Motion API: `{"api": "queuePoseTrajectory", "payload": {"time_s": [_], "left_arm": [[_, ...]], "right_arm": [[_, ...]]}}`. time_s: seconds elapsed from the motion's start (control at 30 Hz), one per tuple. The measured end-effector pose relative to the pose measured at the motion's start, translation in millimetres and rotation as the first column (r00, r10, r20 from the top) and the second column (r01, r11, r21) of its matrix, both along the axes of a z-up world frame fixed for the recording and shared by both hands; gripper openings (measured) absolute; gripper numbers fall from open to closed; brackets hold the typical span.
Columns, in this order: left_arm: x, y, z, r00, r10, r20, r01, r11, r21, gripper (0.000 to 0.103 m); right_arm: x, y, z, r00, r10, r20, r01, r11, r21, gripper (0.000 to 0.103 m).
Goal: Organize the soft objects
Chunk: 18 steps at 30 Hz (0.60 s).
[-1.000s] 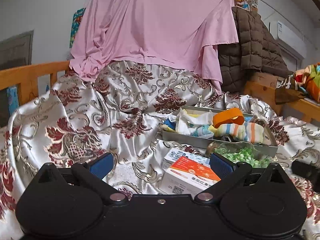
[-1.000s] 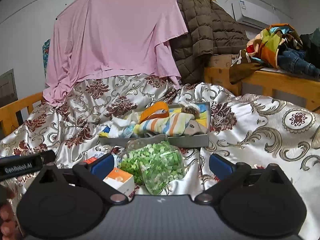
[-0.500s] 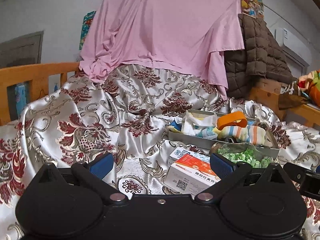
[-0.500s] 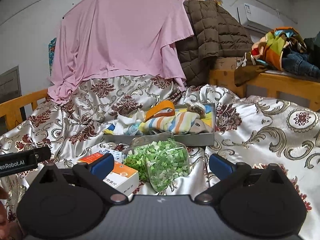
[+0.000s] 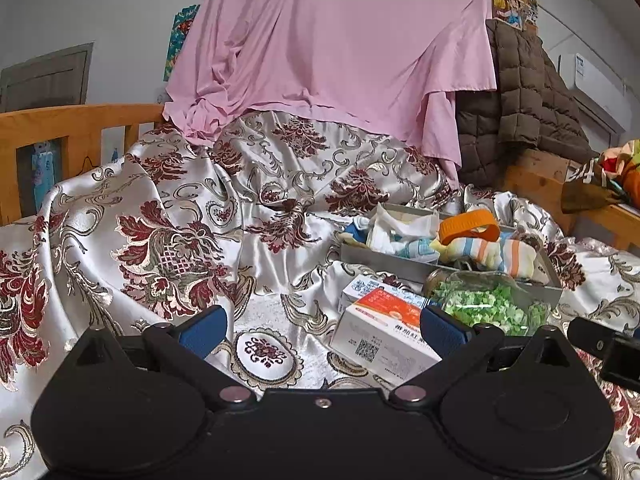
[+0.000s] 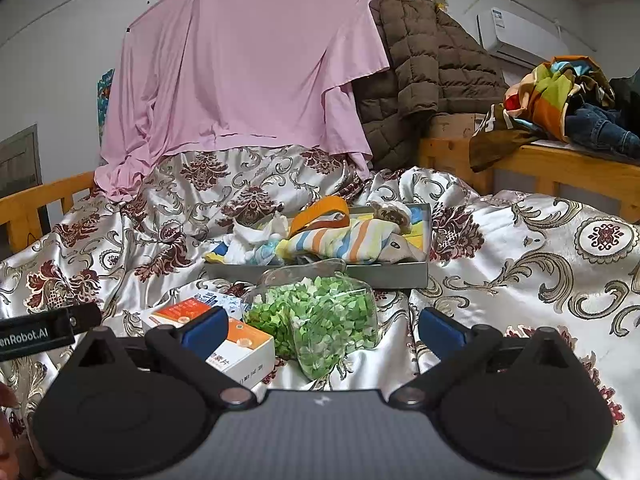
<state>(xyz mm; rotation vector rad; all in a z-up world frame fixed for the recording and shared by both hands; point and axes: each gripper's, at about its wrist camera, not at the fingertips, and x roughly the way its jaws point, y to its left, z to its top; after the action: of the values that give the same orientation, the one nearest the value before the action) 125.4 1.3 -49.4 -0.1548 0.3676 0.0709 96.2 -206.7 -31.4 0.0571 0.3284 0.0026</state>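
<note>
A grey tray (image 6: 400, 276) on the patterned bedspread holds a striped cloth (image 6: 344, 242), white cloth (image 6: 256, 236) and an orange band (image 6: 320, 210). It also shows in the left wrist view (image 5: 384, 262), with the striped cloth (image 5: 496, 252) and orange band (image 5: 468, 226). A clear bag of green pieces (image 6: 324, 316) lies in front of the tray, between my right gripper's fingers; it also shows in the left wrist view (image 5: 488, 304). My right gripper (image 6: 322, 328) is open and empty. My left gripper (image 5: 322, 328) is open and empty, with the bedspread between its fingers.
An orange-and-white box (image 5: 384, 328) lies left of the bag, also in the right wrist view (image 6: 236, 344). A pink sheet (image 5: 332, 52) and brown jacket (image 6: 428, 68) hang behind. Wooden bed rails (image 5: 76, 124) stand left; a wooden shelf with clothes (image 6: 560, 100) stands right.
Both grippers have pulled back and turned slightly, so the tray, box and bag sit a little farther off. More bedspread shows at the left. Both stay open.
</note>
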Motion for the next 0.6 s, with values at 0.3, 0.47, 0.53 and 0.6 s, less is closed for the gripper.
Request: {"api": "queuePoseTrajectory", "payload": {"time_s": [0.3,0.47,0.53,0.6], "left_arm": [[0.3,0.0,-2.4,1.000,0.001,-0.010,-0.001,1.000,0.002,0.102],[0.5,0.1,-2.5,1.000,0.001,-0.010,-0.001,1.000,-0.001,0.102],[0.6,-0.1,-2.5,1.000,-0.001,-0.009,0.001,1.000,0.000,0.102],[0.8,-0.9,-3.0,1.000,-0.004,-0.011,0.004,1.000,0.003,0.102]], "right_arm": [[0.5,-0.9,-2.2,1.000,0.001,-0.013,-0.001,1.000,0.004,0.103],[0.4,-1.0,-2.6,1.000,0.002,-0.016,-0.002,1.000,0.005,0.103],[0.4,-1.0,-2.6,1.000,0.002,-0.016,-0.002,1.000,0.005,0.103],[0.5,-1.2,-3.2,1.000,0.002,-0.017,-0.002,1.000,0.006,0.103]]}}
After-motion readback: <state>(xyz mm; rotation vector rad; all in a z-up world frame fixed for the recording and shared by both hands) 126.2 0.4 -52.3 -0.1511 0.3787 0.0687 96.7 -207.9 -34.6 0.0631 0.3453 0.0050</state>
